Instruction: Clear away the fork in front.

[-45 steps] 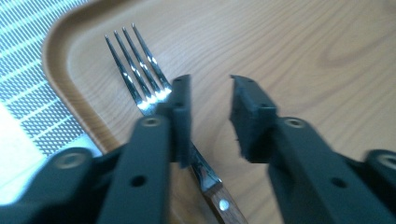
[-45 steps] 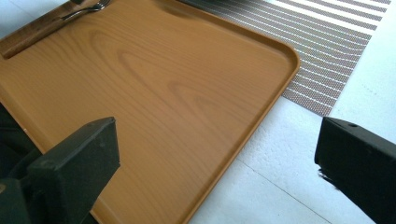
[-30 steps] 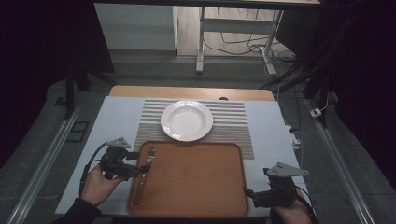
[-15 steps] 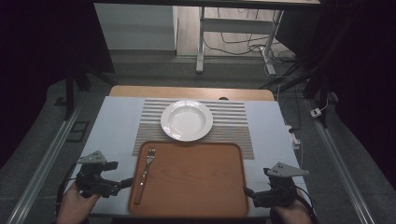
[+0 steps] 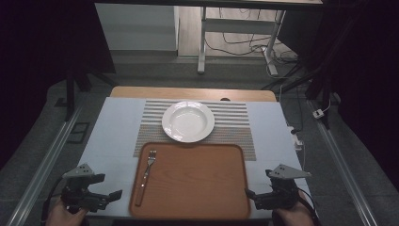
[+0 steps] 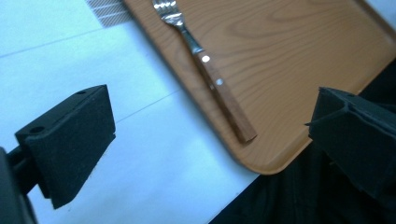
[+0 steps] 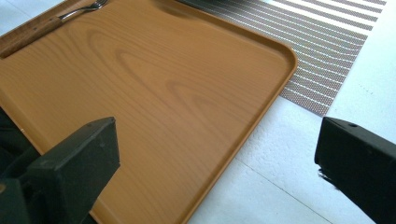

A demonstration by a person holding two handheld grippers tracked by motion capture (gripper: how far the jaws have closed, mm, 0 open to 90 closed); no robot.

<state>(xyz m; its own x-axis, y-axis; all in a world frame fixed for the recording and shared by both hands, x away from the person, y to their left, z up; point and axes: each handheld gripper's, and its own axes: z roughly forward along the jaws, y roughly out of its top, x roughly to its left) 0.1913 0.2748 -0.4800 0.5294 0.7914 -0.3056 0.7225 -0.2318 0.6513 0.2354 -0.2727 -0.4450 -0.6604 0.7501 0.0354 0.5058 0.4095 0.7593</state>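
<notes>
A fork [image 5: 145, 177] with a wooden handle lies along the left side of the wooden tray [image 5: 197, 188], tines pointing away from me. In the left gripper view the fork [image 6: 210, 79] rests on the tray [image 6: 289, 56] ahead of the jaws. My left gripper [image 5: 114, 195] hovers left of the tray near the table's front edge. Its jaws have just been opening and stand wide, with nothing between them. My right gripper [image 5: 251, 194] is open and empty at the tray's front right corner. A white plate [image 5: 188, 121] sits on the striped placemat [image 5: 235, 125] behind the tray.
The table [image 5: 113, 136] has a light blue-white cover, with a wooden strip along its far edge. Metal rails run down both sides on the floor. Desk legs and cables stand beyond the far edge.
My left gripper has drawn back from the fork toward the front left corner of the table, leaving the fork lying on the tray. The right gripper has stayed in place.
</notes>
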